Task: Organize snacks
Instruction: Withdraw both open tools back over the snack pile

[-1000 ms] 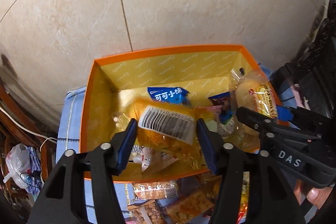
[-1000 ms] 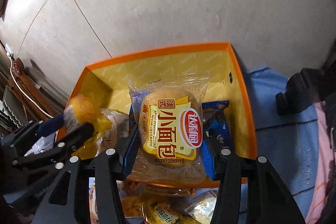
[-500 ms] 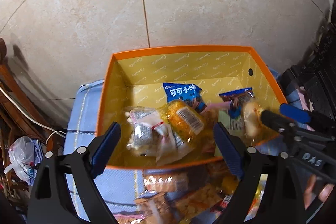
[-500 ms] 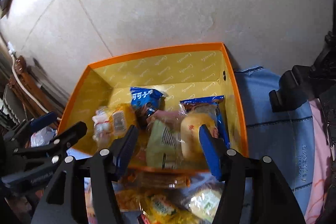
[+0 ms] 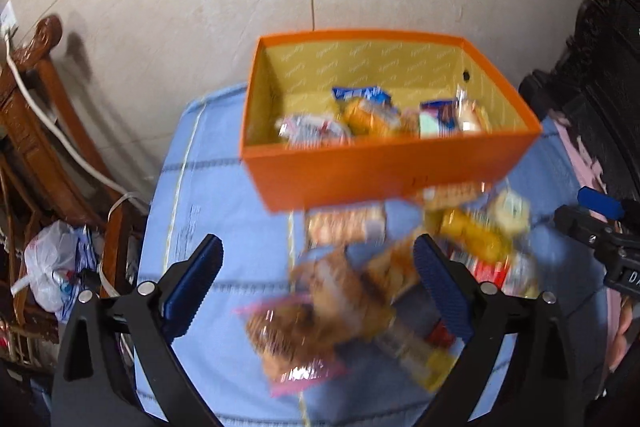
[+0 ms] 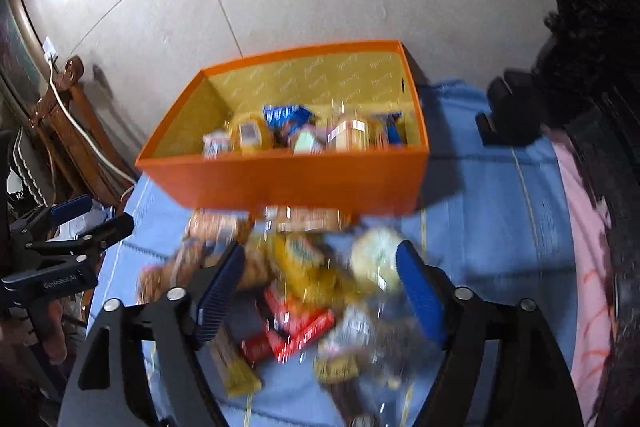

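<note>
An orange box [image 5: 384, 175] with a yellow inside stands on a blue cloth and holds several snack packets [image 5: 372, 117]. It also shows in the right wrist view [image 6: 280, 183]. A blurred pile of loose snacks [image 5: 360, 291] lies on the cloth in front of the box, also in the right wrist view [image 6: 304, 291]. My left gripper [image 5: 318, 285] is open and empty above the pile's left part. My right gripper [image 6: 320, 291] is open and empty above the pile.
The blue cloth [image 5: 208, 195] covers the table. Wooden furniture [image 5: 36, 115], a white cable and a plastic bag [image 5: 52, 271] are at the left. Dark carved furniture [image 6: 592, 67] stands at the right. A pink cloth [image 6: 588, 267] lies along the right edge. A beige tiled wall stands behind the box.
Both grippers let their packets go into the box, opened wide, and pulled back and up; they now hang over the loose pile in front of it.
</note>
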Demonstrator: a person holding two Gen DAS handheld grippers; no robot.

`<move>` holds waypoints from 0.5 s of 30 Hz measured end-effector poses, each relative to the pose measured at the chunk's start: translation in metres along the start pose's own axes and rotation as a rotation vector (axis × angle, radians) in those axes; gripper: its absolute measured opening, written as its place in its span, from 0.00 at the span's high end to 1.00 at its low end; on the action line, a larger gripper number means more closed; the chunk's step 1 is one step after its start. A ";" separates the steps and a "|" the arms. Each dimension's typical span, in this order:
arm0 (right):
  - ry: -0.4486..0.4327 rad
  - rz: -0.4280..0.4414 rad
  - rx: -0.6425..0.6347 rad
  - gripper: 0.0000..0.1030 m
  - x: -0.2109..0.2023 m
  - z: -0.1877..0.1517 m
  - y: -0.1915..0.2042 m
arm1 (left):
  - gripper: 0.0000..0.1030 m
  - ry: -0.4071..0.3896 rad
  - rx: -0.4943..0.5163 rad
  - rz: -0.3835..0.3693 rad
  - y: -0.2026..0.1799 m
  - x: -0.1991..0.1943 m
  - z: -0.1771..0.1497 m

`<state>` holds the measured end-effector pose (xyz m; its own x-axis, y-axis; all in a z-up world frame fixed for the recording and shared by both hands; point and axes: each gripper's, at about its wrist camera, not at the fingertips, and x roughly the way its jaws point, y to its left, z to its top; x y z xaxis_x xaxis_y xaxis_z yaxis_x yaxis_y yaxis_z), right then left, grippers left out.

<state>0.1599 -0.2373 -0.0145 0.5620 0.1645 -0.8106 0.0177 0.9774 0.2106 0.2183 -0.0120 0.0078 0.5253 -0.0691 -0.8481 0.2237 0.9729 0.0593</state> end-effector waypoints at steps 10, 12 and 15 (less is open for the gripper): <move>0.013 -0.030 0.013 0.23 -0.021 -0.046 0.027 | 0.09 0.070 -0.011 -0.005 0.022 -0.008 -0.064; 0.005 -0.047 0.023 0.23 -0.028 -0.053 0.033 | 0.09 0.065 -0.007 -0.027 0.023 -0.013 -0.068; -0.012 -0.070 0.042 0.22 -0.036 -0.063 0.039 | 0.09 0.048 0.019 -0.047 0.022 -0.020 -0.072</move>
<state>0.0880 -0.1968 -0.0119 0.5680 0.0941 -0.8176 0.0916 0.9800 0.1765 0.1538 0.0268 -0.0112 0.4744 -0.1034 -0.8742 0.2626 0.9645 0.0284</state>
